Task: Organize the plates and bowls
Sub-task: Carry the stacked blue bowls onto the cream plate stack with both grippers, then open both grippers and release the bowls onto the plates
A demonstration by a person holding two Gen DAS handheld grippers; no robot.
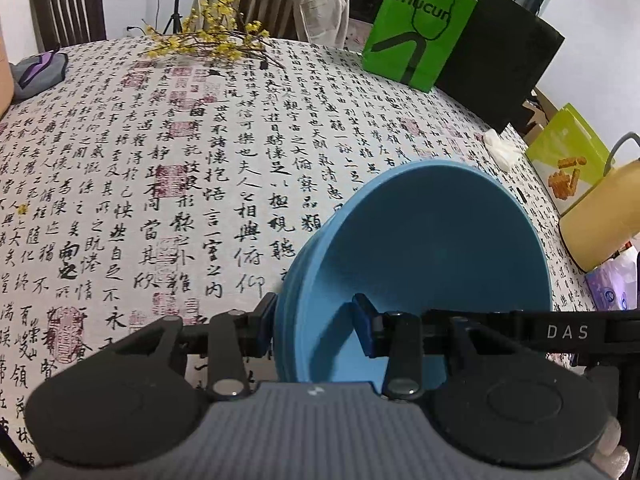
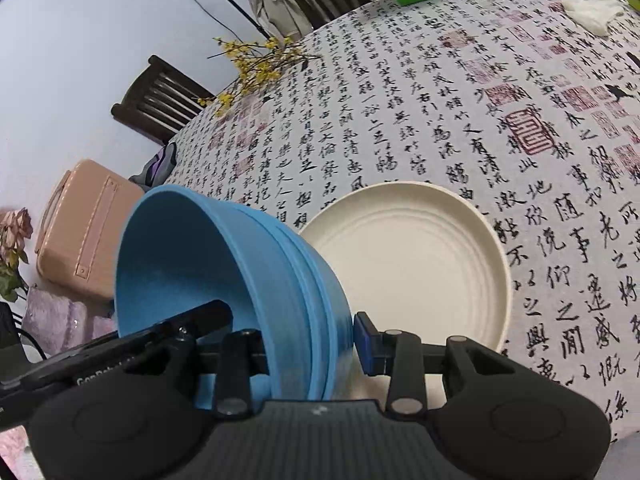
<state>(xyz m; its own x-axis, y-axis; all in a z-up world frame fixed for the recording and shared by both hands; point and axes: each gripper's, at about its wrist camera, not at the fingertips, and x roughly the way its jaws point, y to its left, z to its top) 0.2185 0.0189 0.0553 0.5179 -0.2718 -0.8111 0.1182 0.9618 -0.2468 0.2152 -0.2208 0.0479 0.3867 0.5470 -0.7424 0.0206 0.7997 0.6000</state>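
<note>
Round table (image 1: pixel 160 152), calligraphy-print cloth, most of the middle bare. Far edge: green paper bag (image 1: pixel 418 28), black bag beside it, sprig of yellow blossom (image 1: pixel 208 36), crumpled white tissue (image 1: pixel 500 148). Chairs behind.

Cream plate (image 2: pixel 420 256) lies flat on the cloth, ridged rings inside, nothing on it. Seen only from the right wrist view.

Blue bowl (image 2: pixel 224 264) is held off the cloth and tipped well over on its side, mouth facing away from the plate. It sits just left of the plate in the right view, its base end toward the plate. Both tools are on it at once.

Right gripper (image 2: pixel 308 348): partly closed across the bowl wall near the rim, one finger inside, one outside. The outer pad looks a hair off the wall, so contact on that side is uncertain.

Left gripper (image 1: pixel 316 330): same kind of pinch on the opposite rim, one pad inside the bowl, one against the outside, both look to be touching.

Judgement: bowl is on its way to the plate.

Risks:
- thin smooth wall, rim-only pinch; bowl could swivel or slip if either hold loosens
- two hands pulling unevenly could twist it out of one pinch
- set down tilted, it lands on its edge, rocks, or nudges the plate
</note>
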